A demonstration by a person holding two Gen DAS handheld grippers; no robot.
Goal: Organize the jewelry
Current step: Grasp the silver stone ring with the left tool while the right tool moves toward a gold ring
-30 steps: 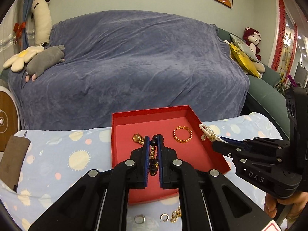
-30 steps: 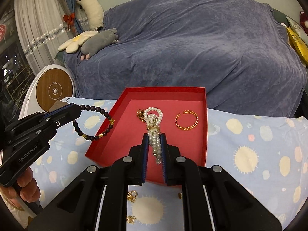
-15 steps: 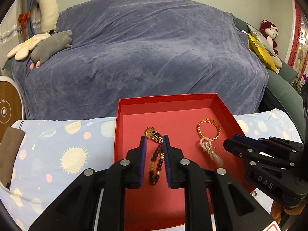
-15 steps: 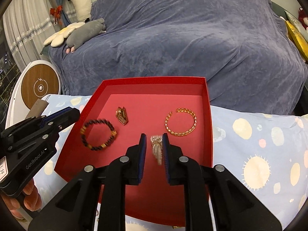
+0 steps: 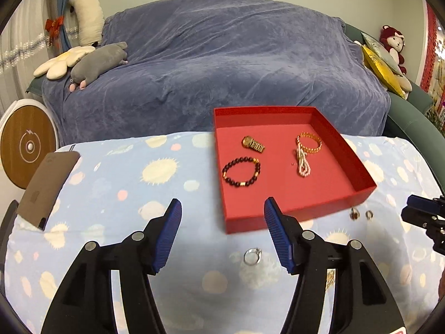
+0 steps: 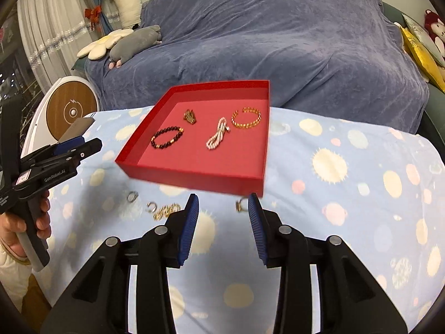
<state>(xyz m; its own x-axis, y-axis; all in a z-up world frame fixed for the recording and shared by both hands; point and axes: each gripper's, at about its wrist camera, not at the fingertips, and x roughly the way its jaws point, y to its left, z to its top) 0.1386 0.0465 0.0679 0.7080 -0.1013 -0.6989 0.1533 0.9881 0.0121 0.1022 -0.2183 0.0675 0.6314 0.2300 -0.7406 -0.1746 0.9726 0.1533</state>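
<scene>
A red tray [image 5: 358,194] [image 6: 194,176] sits on the spotted blue cloth. In it lie a dark bead bracelet [image 5: 241,171] [image 6: 167,137], a pearl bracelet [image 5: 302,164] [image 6: 218,137], a gold chain bracelet [image 5: 309,142] [image 6: 247,117] and a gold watch [image 5: 252,143] [image 6: 189,116]. My left gripper [image 5: 222,233] is open and empty, in front of the tray. My right gripper [image 6: 223,222] is open and empty, near the tray's front edge. Loose on the cloth are a silver ring [image 5: 252,256] [image 6: 132,196], two small rings [image 5: 361,214] and a gold chain [image 6: 166,210].
A brown card [image 5: 46,186] lies at the cloth's left edge. A blue-covered sofa [image 5: 222,64] with plush toys stands behind the table. A round white and wood device [image 5: 26,146] stands at the left. A small gold ring [image 6: 239,205] lies by the right fingers.
Both grippers have opened and pulled back from the tray. The bead bracelet and the pearl bracelet were let go and now lie in the tray.
</scene>
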